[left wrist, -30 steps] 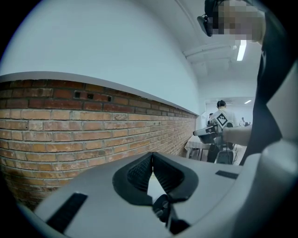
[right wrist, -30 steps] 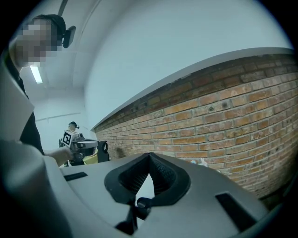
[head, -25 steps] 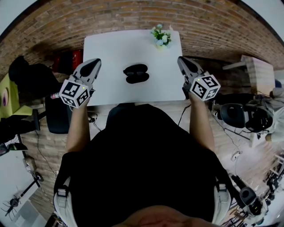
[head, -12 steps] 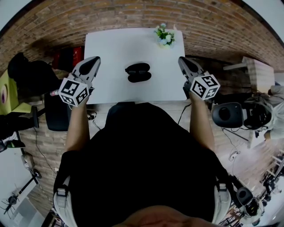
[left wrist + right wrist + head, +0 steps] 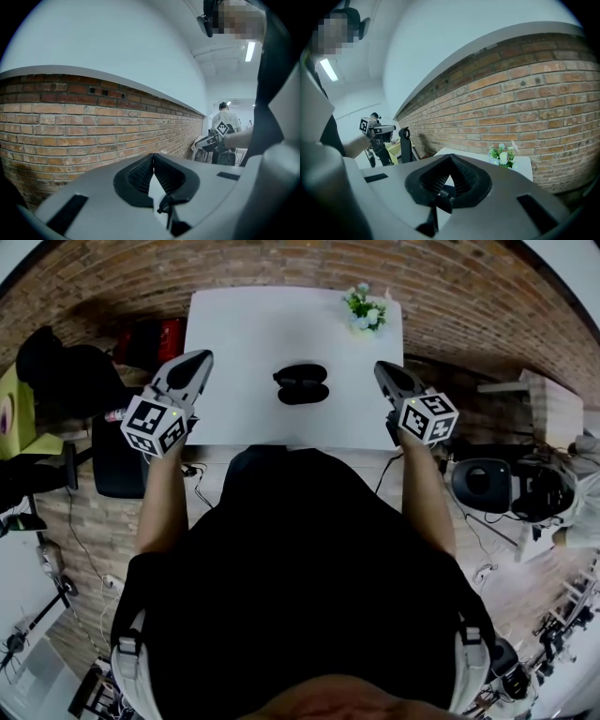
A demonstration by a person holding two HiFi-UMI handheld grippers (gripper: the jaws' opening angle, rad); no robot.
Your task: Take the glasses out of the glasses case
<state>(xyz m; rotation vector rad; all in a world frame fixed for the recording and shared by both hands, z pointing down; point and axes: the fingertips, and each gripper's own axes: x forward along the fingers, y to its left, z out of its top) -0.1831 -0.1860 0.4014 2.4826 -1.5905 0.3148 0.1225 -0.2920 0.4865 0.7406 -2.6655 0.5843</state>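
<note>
On the white table (image 5: 234, 352), near its middle – glasses case (image 5: 301, 384), black, showing as two dark oval lobes, one behind the other. From the head view I cannot tell whether it lies open, nor whether glasses are inside. Nothing touches it.

Left gripper (image 5: 201, 357) held at the table's left edge, tips pointing toward the far side, well apart from the case. Its marker cube (image 5: 153, 425) sits nearer the person's body, off the table edge. In its own view the left gripper (image 5: 153, 157) has both jaws pressed together at the tips – clenched, with nothing between them; only a pale wedge of table shows below the contact point.

Right gripper (image 5: 382, 368) mirrors this at the table's right edge, also well apart from the case, which lies between the two grippers. In its own view the right gripper (image 5: 450, 158) is likewise clenched tip to tip, gripping nothing.

Potted flowers (image 5: 366, 310) stand at the table's far right corner; seen again from the right gripper view (image 5: 502, 154), in front of the brick wall (image 5: 525, 108).

Black chair (image 5: 117, 465) is to the left of the table, below the left gripper. A second person (image 5: 226, 117) stands in the background of the left gripper view, beyond the brick wall's end.
</note>
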